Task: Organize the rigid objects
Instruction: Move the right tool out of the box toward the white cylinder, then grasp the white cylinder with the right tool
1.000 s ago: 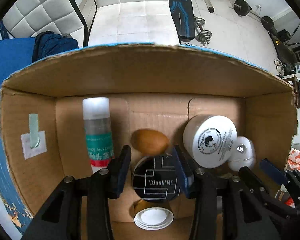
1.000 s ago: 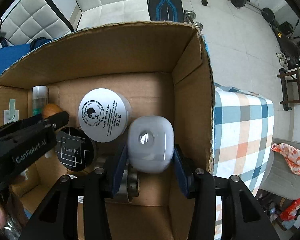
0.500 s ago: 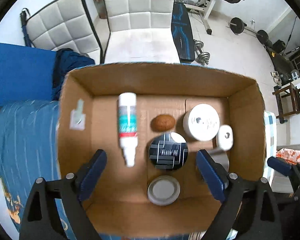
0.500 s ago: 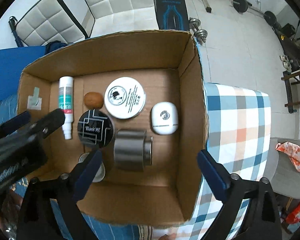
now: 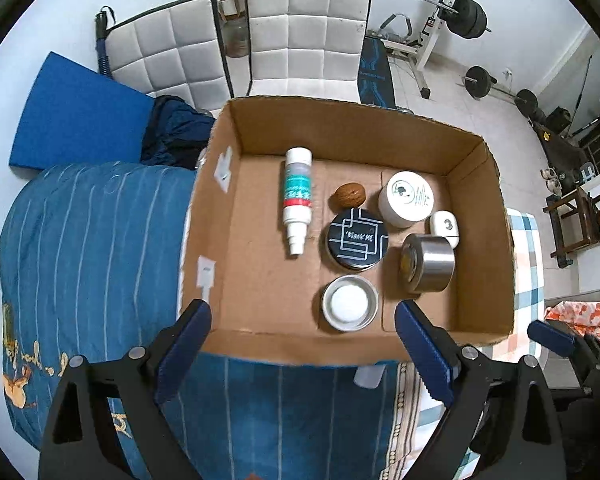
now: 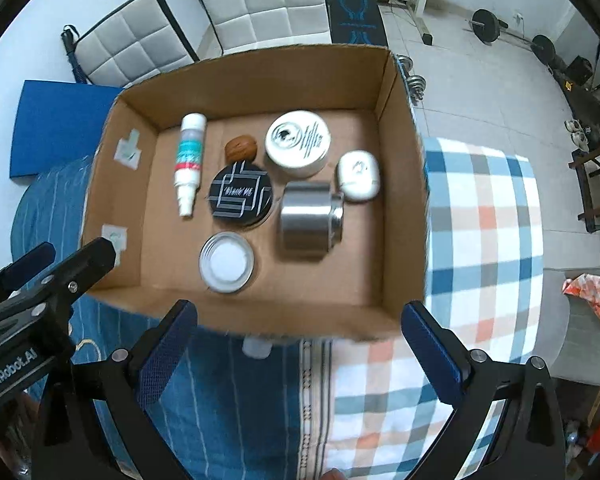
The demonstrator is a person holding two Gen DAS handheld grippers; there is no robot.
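Note:
An open cardboard box (image 5: 484, 240) (image 6: 400, 200) holds several items: a white spray bottle (image 5: 298, 196) (image 6: 189, 162), a brown nut (image 5: 349, 195) (image 6: 241, 149), a black "Blank ME" tin (image 5: 357, 239) (image 6: 241, 194), a white cream jar (image 5: 406, 198) (image 6: 298, 142), a small white case (image 5: 445, 227) (image 6: 358, 176), a steel cylinder (image 5: 428, 262) (image 6: 310, 218) and a round lidded tin (image 5: 350, 303) (image 6: 227, 262). My left gripper (image 5: 302, 350) and right gripper (image 6: 298, 350) are both open and empty, held above the box's near edge.
The box sits on a bed with a blue striped cover (image 5: 80, 260) and a checked blanket (image 6: 484, 220). A small white object (image 6: 256, 347) peeks from under the box's near edge. White padded chairs (image 5: 308, 32) and gym gear (image 5: 464, 16) stand behind.
Both grippers have opened and pulled up and back out of the box. The left let go of the black tin, the right let go of the small white case.

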